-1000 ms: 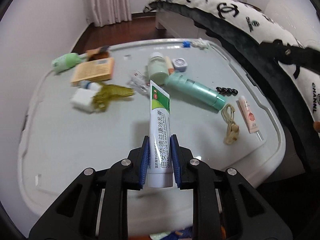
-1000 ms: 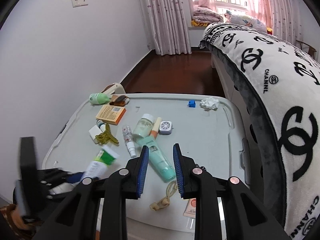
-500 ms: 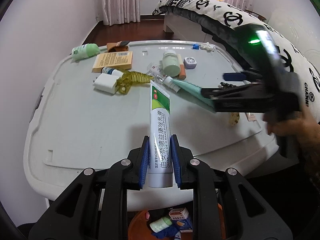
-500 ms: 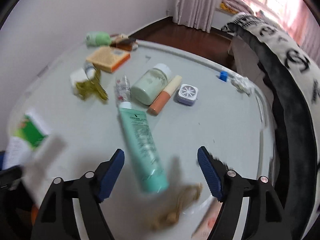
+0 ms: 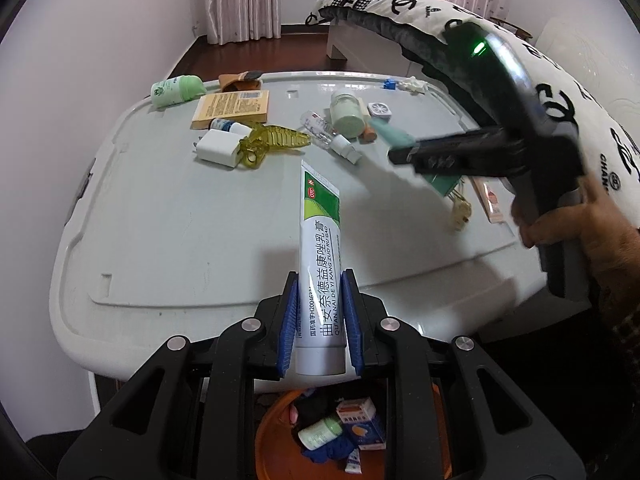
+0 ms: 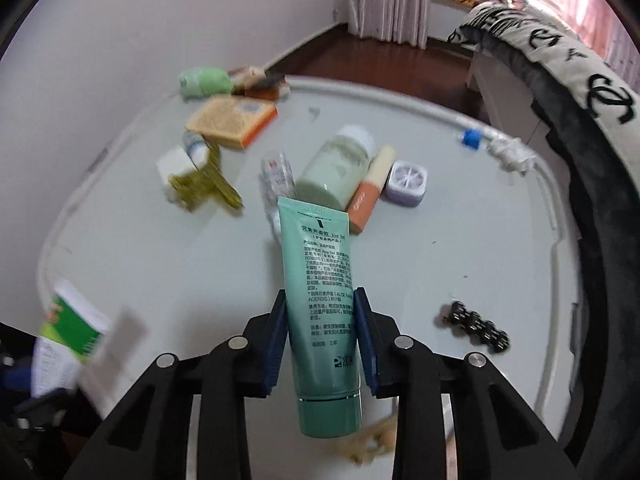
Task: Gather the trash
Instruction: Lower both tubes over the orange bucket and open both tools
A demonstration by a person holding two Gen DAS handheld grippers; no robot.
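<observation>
My left gripper (image 5: 320, 312) is shut on a white and green ointment tube (image 5: 319, 256), held beyond the near edge of the grey lid table (image 5: 168, 224), above an orange bin (image 5: 276, 440) with boxes and a bottle in it. My right gripper (image 6: 321, 334) is shut on a teal cream tube (image 6: 322, 296) over the table. The right gripper body (image 5: 500, 136) shows at the right of the left wrist view. The ointment tube also shows at the lower left of the right wrist view (image 6: 68, 332).
On the table lie a pale green bottle (image 6: 336, 168), an orange tube (image 6: 370, 190), a lilac case (image 6: 406, 182), an orange box (image 6: 230, 120), a yellow-green clip (image 5: 272, 142), a white adapter (image 5: 216, 148), black beads (image 6: 476, 326) and a beige cord (image 5: 460, 214). A bed (image 5: 560, 92) stands at the right.
My right gripper went from open above the teal tube to shut on it. My left gripper drew back with the ointment tube, and more of the orange bin shows below it.
</observation>
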